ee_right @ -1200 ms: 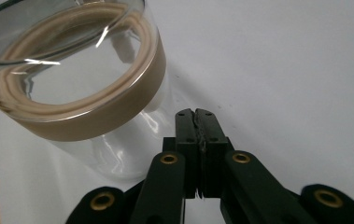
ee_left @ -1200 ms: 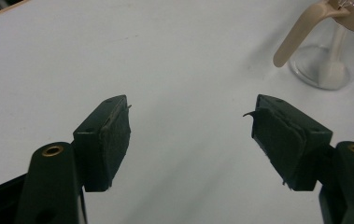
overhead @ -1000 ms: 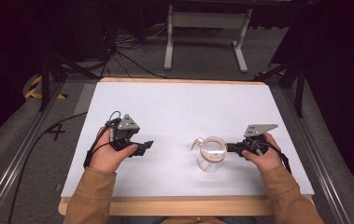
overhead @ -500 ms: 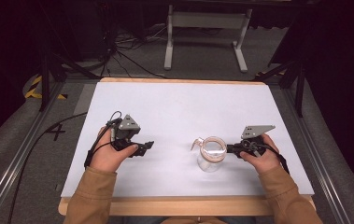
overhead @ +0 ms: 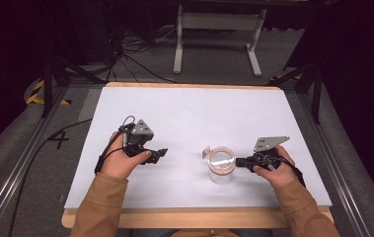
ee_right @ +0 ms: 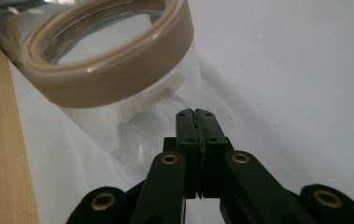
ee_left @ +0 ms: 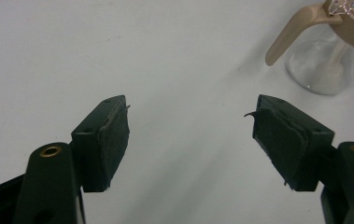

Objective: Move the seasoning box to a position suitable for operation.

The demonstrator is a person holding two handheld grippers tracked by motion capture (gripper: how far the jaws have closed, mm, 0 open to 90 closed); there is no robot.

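Presently, table: white-topped table [overhead: 194, 113] with a pale wooden front edge.
Jar: clear glass jar [overhead: 221, 165] with a tan rim band and tan side handle, upright, right of centre, near the front edge.
Left gripper [ee_left: 191, 135]: jaws wide apart, nothing between them, well apart from the jar.
Right gripper [ee_right: 197, 114]: jaws pressed together, empty, tips just beside the jar's wall; contact cannot be told.

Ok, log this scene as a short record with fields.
surface: white table
object: clear glass jar with tan rim, upright, near the front edge
jar handle: tan, points away from the right gripper toward the left one
left gripper: open, nothing between the pads, aimed toward the jar
right gripper: shut, nothing clamped, tips at the jar's side; contact unclear
hands: one on each gripper, tan sleeves
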